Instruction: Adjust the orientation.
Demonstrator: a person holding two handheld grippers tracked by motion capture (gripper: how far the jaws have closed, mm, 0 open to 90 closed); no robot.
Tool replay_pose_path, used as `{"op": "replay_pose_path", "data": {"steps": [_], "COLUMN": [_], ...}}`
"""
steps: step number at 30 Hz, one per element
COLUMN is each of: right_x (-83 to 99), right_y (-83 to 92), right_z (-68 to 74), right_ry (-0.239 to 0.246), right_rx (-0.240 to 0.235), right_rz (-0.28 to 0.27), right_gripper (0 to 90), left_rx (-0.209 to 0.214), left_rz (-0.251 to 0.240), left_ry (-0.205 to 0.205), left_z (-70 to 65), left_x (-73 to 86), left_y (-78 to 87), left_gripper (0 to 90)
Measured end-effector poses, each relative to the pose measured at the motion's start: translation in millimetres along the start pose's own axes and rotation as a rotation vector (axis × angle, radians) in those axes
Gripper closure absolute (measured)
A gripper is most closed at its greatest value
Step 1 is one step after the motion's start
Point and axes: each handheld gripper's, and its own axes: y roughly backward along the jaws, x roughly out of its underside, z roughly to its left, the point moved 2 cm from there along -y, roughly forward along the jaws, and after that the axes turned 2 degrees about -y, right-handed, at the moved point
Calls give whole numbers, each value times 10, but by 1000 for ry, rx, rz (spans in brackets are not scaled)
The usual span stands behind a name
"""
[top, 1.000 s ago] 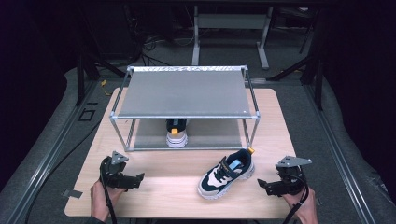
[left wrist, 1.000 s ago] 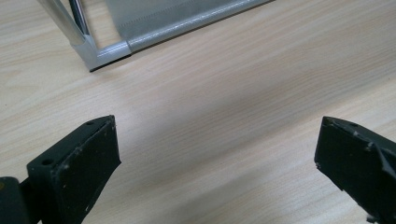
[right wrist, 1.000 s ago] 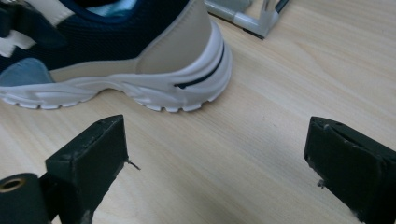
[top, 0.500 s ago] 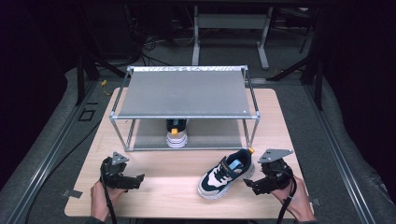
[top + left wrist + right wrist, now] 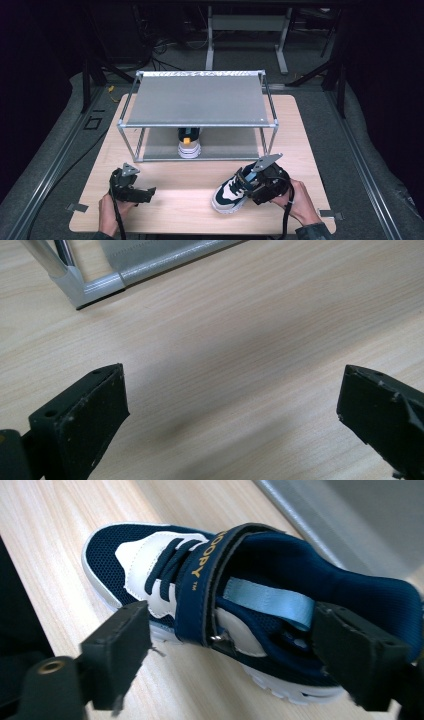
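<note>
- While the left gripper just sits parked on the table with its jaws wide apart and nothing between them, the right gripper has slid in from the right edge and now hangs right over the sneaker.
- Its jaws have just been closing, but they're not clamped: in the right gripper view one jaw sits outside the shoe's side, the other over the heel opening, pads not pressing yet.
- So I'd say the grab is about to happen.
- The sneaker lies on the table in front of the rack, sole down.
- Long axis runs diagonally: toe towards the person's near-left, heel towards the rack's right leg.
- A second shoe already sits on the lower shelf.
</note>
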Motion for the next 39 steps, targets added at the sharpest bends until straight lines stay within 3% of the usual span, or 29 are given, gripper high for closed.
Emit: {"op": "replay_pose_path", "data": {"steps": [7, 14, 23, 33, 39], "right_x": [-7, 0, 26, 28, 19], "right_y": [-110, -93, -78, -47, 11], "right_z": [-28, -20, 11, 57, 113], "right_ry": [22, 21, -3, -3, -27], "right_rx": [-24, -32, -24, -69, -91], "right_rz": [65, 61, 40, 27, -22], "right_gripper": [394, 492, 557, 618, 630], "left_rx": [0, 1, 2, -7, -8], "left_rz": [4, 6, 1, -3, -1], "left_ry": [-9, -12, -6, -16, -7], "left_z": [-8, -14, 1, -10, -3], "left_x": [-18, -16, -14, -55, -36], "left_y": [-14, -5, 12, 19, 6], "left_gripper": [0, 0, 0, 0, 0]}}
